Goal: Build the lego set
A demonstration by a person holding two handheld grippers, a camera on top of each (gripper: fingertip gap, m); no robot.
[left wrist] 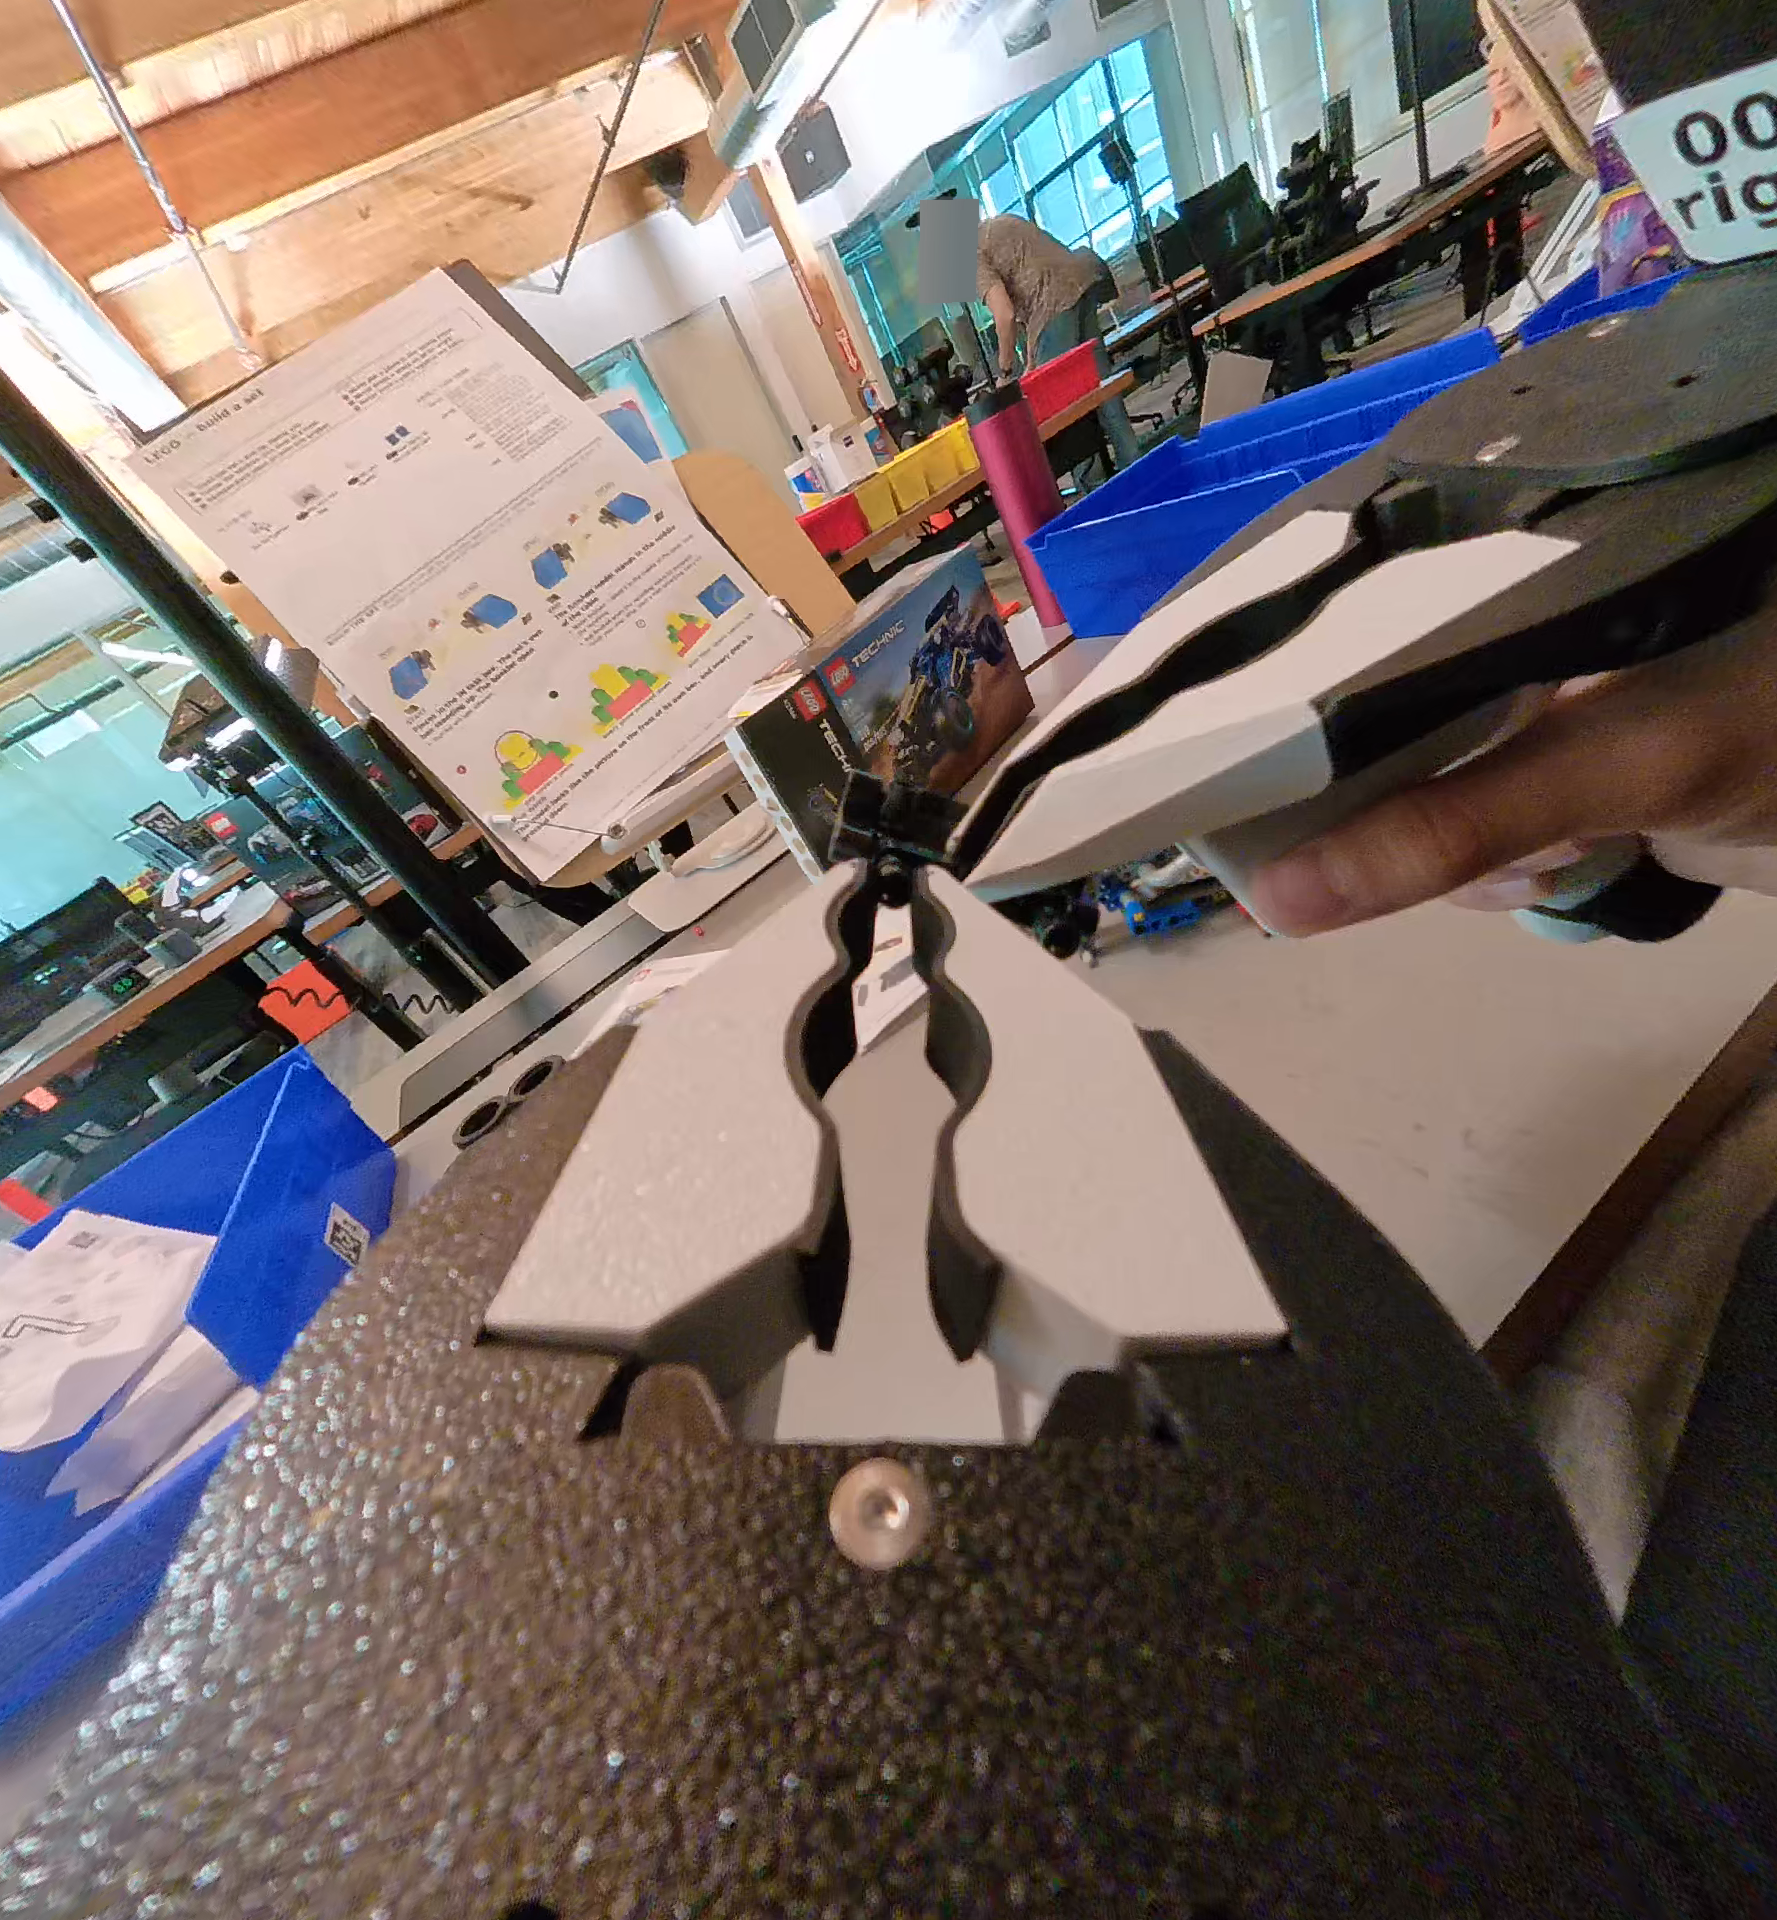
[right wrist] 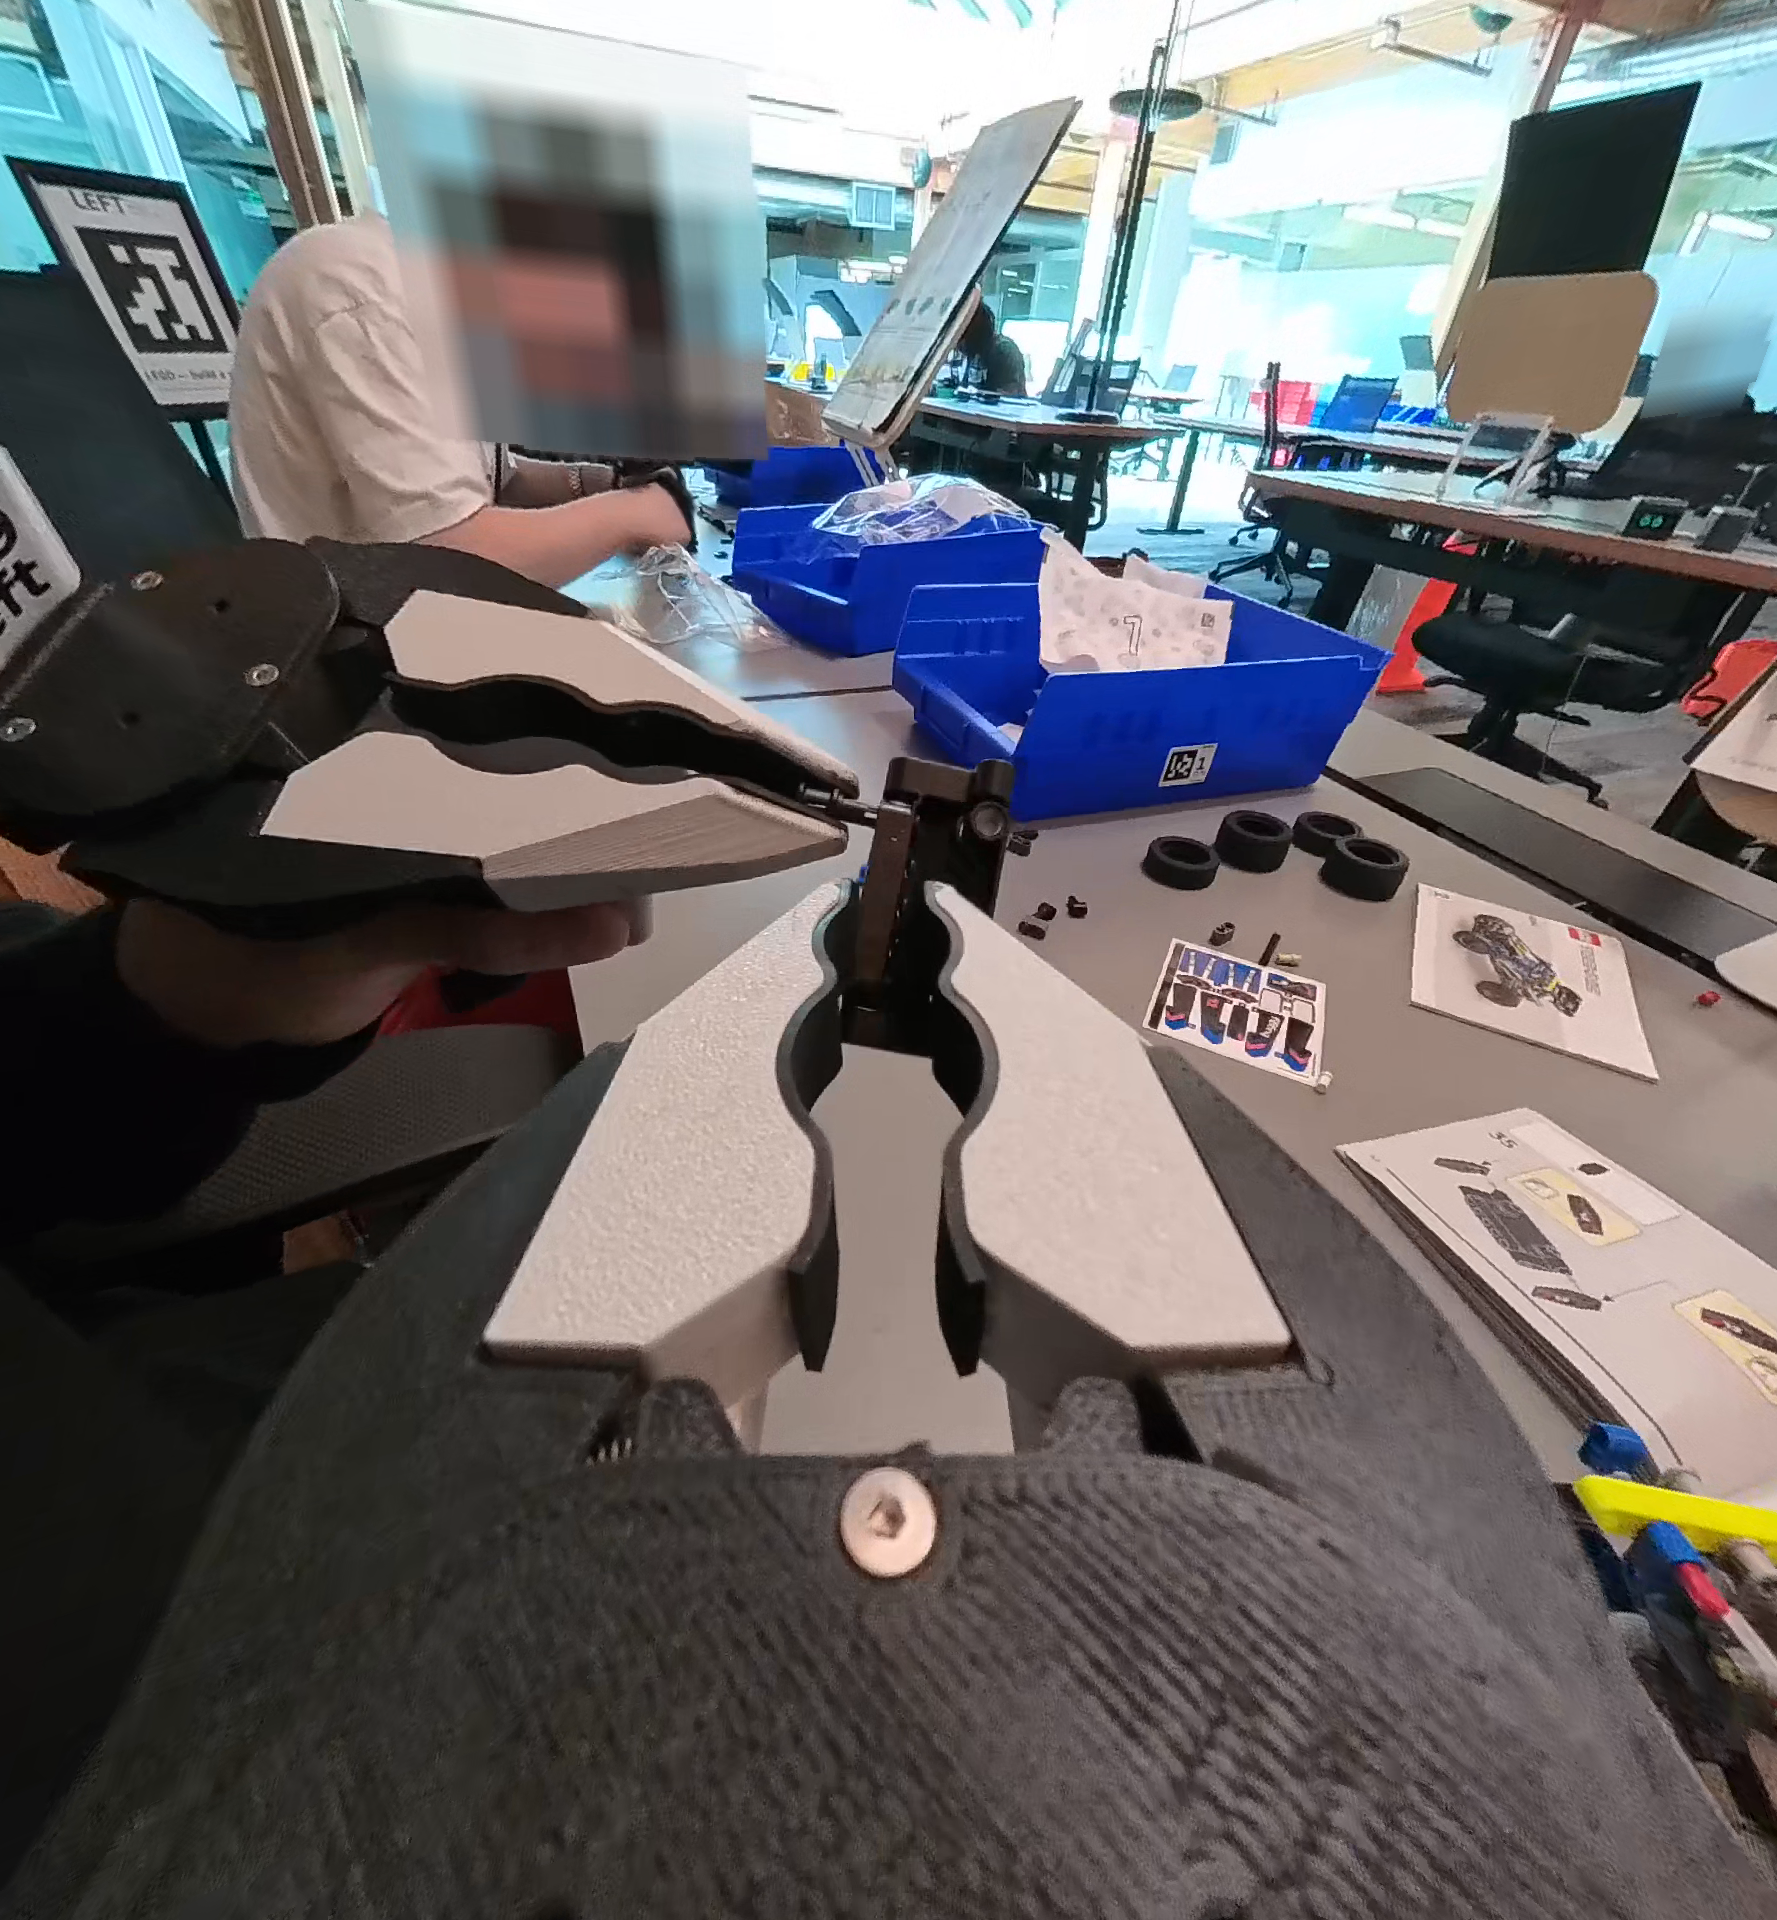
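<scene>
My right gripper [right wrist: 889, 906] is shut on a black brick assembly [right wrist: 941, 831] and holds it upright above the grey table [right wrist: 1123, 977]. My left gripper [left wrist: 889, 883] is shut on a small black pin [left wrist: 889, 868]. The pin's end touches the side of the assembly [left wrist: 879, 816]. In the right wrist view the left gripper [right wrist: 840, 805] comes in from the left with the pin [right wrist: 851, 802] against the assembly's top left corner. In the left wrist view the right gripper [left wrist: 967, 831] comes in from the right, with a hand under it.
On the table lie several black tyres [right wrist: 1279, 847], small black pins [right wrist: 1055, 912], a sticker sheet [right wrist: 1239, 1006], booklets [right wrist: 1528, 977] and a partly built model [right wrist: 1715, 1600]. Blue bins [right wrist: 1123, 717] stand behind. A set box [left wrist: 894, 707] and a propped instruction sheet [left wrist: 468, 582] stand further back. Only a small space, under 4 cm, lies between the two pairs of fingers. It is some 20 cm from my right tips to the partly built model [right wrist: 1715, 1600].
</scene>
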